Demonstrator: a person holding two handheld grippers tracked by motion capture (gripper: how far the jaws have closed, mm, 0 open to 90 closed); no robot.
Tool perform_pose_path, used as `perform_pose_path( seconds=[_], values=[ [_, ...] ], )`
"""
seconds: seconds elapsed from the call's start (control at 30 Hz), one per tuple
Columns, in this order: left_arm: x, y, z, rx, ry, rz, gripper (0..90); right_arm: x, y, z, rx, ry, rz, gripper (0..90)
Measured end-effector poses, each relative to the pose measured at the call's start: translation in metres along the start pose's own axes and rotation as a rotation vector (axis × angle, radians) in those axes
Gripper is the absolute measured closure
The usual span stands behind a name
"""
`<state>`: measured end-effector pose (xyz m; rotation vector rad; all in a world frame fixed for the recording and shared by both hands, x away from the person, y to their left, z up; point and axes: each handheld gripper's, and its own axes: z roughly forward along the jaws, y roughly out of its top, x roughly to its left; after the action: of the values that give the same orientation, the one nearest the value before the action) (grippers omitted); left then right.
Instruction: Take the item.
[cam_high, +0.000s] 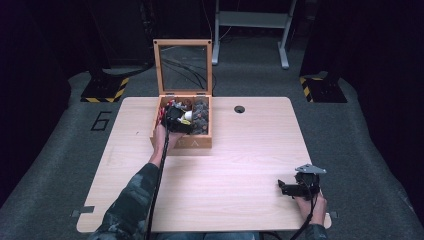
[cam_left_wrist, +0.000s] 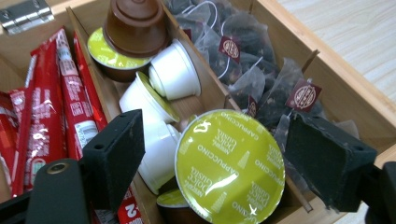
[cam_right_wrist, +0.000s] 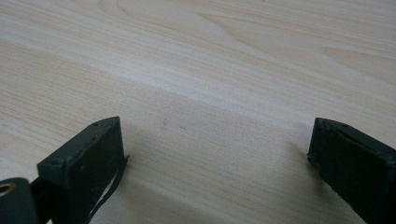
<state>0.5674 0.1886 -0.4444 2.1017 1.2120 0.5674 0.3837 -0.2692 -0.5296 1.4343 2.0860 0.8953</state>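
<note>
Green-lidded cappuccino coffee capsule (cam_left_wrist: 229, 165) lies tilted in the middle compartment of the open wooden box (cam_high: 205, 142) on the counter (cam_high: 225, 170). The left gripper (cam_left_wrist: 212, 158) straddles it, fingers half-closed, not visibly pressing. Gripping and lifting remain. The right gripper (cam_right_wrist: 215, 163) rests wide open and empty.
</note>
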Motion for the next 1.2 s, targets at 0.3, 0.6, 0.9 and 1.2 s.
perform_pose_path(
  seconds=[0.3,0.6,0.9,1.2],
  values=[
    [0.0,-0.003,0.003,0.002,-0.018,-0.007,29.2,0.0,0.0,0.0,0.002,-0.001,0.0,2.9],
    [0.0,-0.003,0.003,-0.006,-0.041,-0.003,40.5,0.0,0.0,0.0,0.001,-0.001,0.001,2.9],
    [0.004,-0.003,0.0,-0.019,-0.063,-0.015,41.4,0.0,0.0,0.0,0.002,-0.001,0.001,2.9],
    [0.015,-0.007,-0.006,-0.056,-0.077,-0.066,41.9,0.0,0.0,0.0,0.0,0.0,0.001,2.9]
  ],
)
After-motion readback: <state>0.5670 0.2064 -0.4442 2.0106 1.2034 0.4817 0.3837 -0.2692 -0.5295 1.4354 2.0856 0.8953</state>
